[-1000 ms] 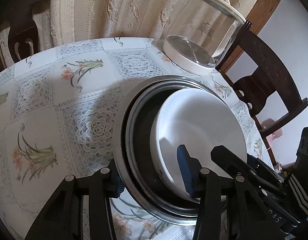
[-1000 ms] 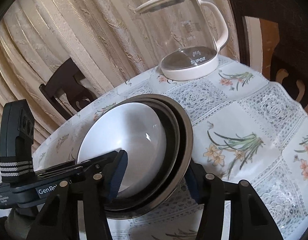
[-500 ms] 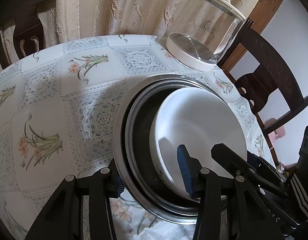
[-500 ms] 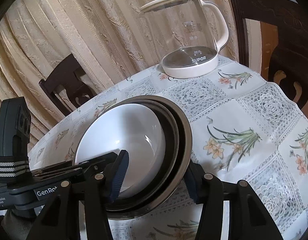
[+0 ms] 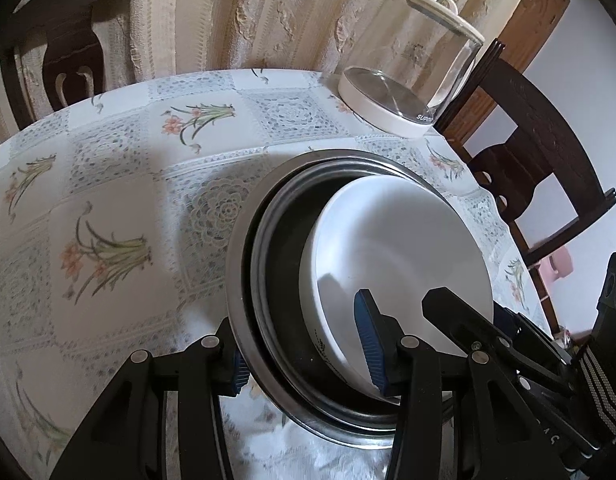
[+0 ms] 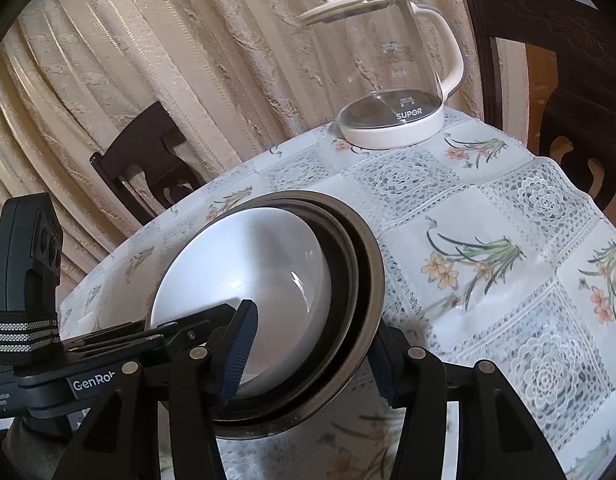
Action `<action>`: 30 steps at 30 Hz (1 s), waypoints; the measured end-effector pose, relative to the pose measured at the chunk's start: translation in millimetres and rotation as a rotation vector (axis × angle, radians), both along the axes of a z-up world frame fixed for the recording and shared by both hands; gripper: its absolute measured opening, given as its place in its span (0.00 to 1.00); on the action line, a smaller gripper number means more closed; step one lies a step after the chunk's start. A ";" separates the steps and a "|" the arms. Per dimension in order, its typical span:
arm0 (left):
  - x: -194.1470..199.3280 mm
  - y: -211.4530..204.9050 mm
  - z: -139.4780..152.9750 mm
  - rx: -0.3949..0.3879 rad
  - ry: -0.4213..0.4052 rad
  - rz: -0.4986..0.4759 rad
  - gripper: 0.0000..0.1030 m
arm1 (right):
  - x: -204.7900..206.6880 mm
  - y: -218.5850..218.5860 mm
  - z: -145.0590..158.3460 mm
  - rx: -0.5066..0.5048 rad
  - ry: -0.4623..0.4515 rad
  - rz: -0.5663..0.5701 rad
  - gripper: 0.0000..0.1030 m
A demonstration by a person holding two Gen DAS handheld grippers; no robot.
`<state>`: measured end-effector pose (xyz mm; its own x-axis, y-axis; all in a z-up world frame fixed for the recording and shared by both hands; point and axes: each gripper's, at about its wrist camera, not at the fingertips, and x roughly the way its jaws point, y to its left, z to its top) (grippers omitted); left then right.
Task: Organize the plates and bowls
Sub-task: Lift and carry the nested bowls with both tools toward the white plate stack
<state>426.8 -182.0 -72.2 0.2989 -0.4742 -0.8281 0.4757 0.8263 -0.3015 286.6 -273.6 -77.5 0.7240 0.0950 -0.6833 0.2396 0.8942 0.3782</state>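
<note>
Stack of nested dishes held between both grippers, tilted above the table. Glossy white ceramic bowl [image 5: 404, 248] sits inside a dark round pan [image 5: 284, 292], which nests in a wider brushed-metal plate [image 5: 238, 264] with a flat rim. Same stack in the right view: white bowl [image 6: 248, 268], dark pan [image 6: 340, 280], metal plate [image 6: 374, 264].

Left gripper [image 5: 304, 344]: blue ribbed pads, one outside under the metal rim, one inside the bowl, pinching the stacked rims. Right gripper [image 6: 308, 360]: same pinch on the opposite side, one pad in the bowl, one behind the metal rim. Each view shows the other gripper's black body reaching in over the bowl.

Round table [image 5: 120, 168] under a glossy cloth printed with lace squares and orange flowers; a wide stretch of bare cloth lies left of the stack. Clear glass kettle [image 6: 392, 76] with white base and lid stands near the far edge, well apart from the stack. Dark wooden chairs [image 6: 148, 160] ring the table; cream textured curtain [image 6: 188, 60] hangs behind.
</note>
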 end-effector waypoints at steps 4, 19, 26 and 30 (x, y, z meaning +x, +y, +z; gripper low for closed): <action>-10.2 7.8 9.7 0.001 -0.009 0.007 0.46 | -7.8 5.5 6.5 0.003 -0.008 0.007 0.54; -60.8 40.1 42.2 0.018 -0.033 0.040 0.46 | -45.4 34.6 30.8 0.015 -0.022 0.047 0.54; -88.7 62.1 58.4 0.007 -0.052 0.057 0.46 | -67.7 54.8 43.7 -0.009 -0.039 0.067 0.54; -104.1 75.3 65.4 0.005 -0.062 0.066 0.46 | -79.9 66.7 49.3 -0.015 -0.050 0.079 0.54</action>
<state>322.7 -106.7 -6.8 0.3804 -0.4479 -0.8091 0.4375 0.8580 -0.2693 206.7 -206.9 -28.2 0.7475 0.1431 -0.6486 0.1491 0.9155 0.3738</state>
